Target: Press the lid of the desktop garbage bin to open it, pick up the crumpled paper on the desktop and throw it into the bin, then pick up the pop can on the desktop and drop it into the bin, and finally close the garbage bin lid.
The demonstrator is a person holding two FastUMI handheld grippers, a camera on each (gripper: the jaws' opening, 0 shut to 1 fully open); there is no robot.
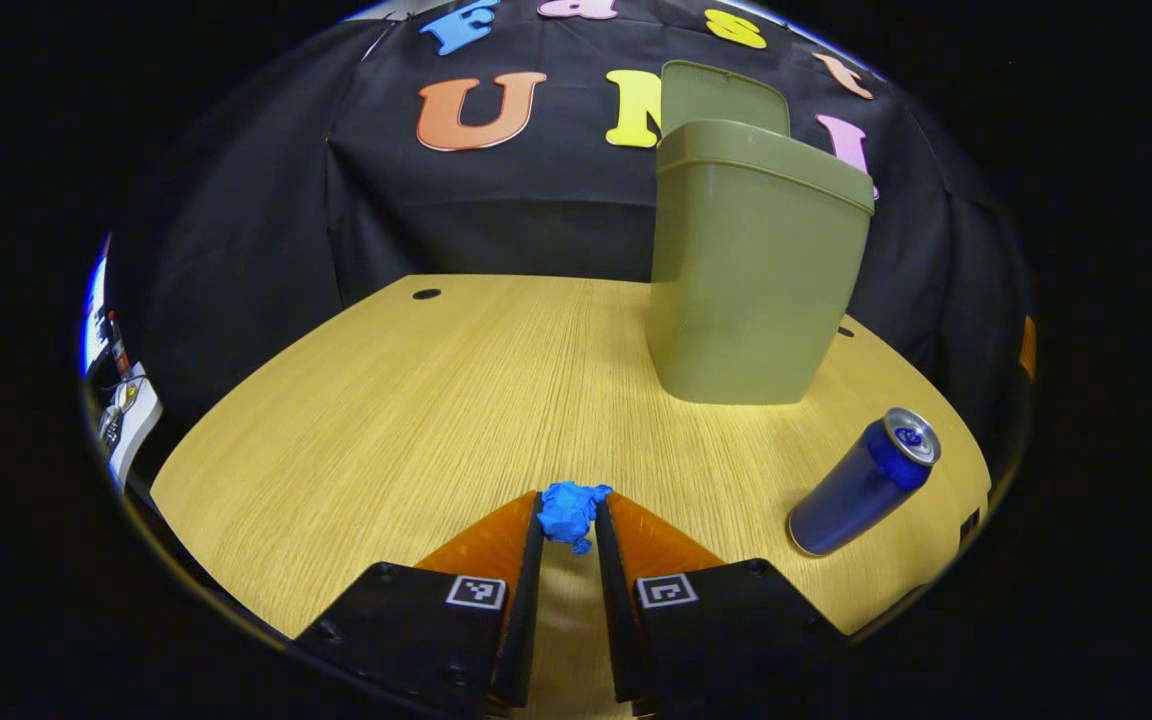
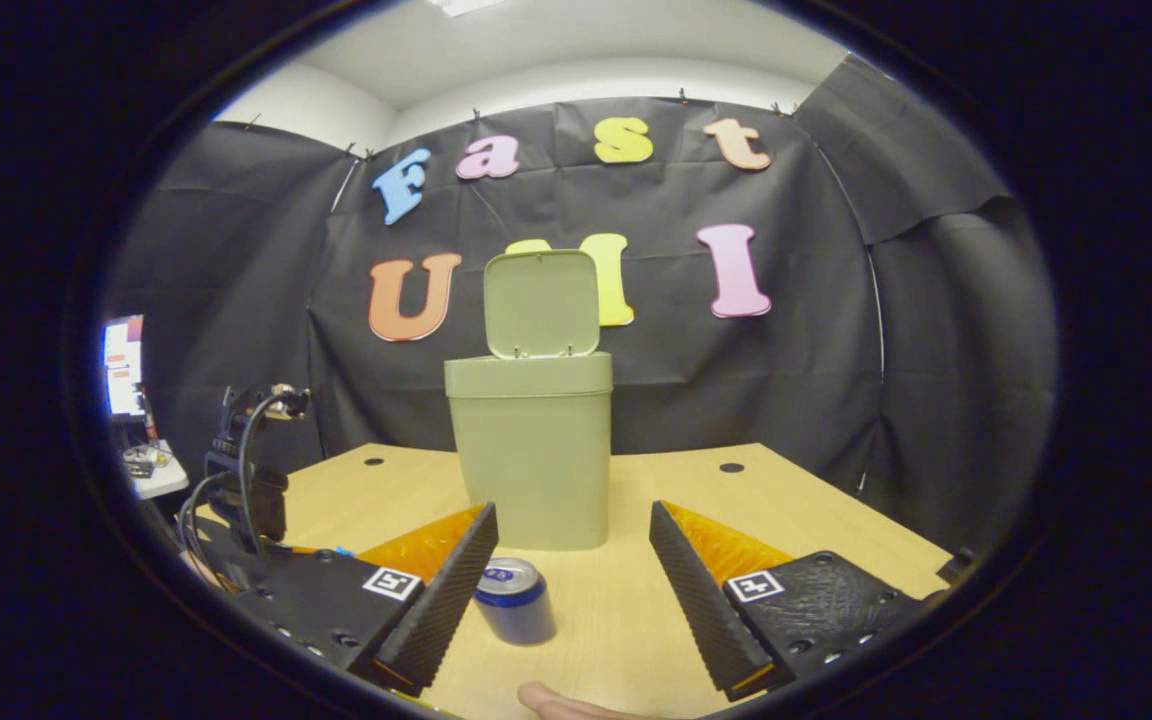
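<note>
The crumpled paper (image 1: 572, 512), a small bright blue wad, sat pinched between the fingertips of my left gripper (image 1: 570, 524), whose jaws were drawn narrow around it. It lay low over the wooden table (image 1: 386, 420), near the front edge and about midway along it. I could not tell whether it was lifted clear of the wood or just touching it. I judged the wad feather-light and soft, likely to squash rather than slip, so a light hold across its middle seemed enough.

The pop can (image 1: 864, 482) was a dark blue can with a silver top. In the left gripper view it stood toward the table's right edge, leaning only by lens distortion, I believe. In the right gripper view the pop can (image 2: 514, 598) stood upright just ahead of my right gripper (image 2: 572, 545), whose jaws were spread wide, with nothing between them. I judged the can stiff but thin-walled and smooth, best taken across its round body at mid height, gently enough not to dent it.

Behind the can, toward the table's back edge, stood the green garbage bin (image 2: 532, 460), its lid (image 2: 541, 303) already tipped up and open. A fingertip (image 2: 561, 703) showed at the bottom of the right gripper view.
</note>
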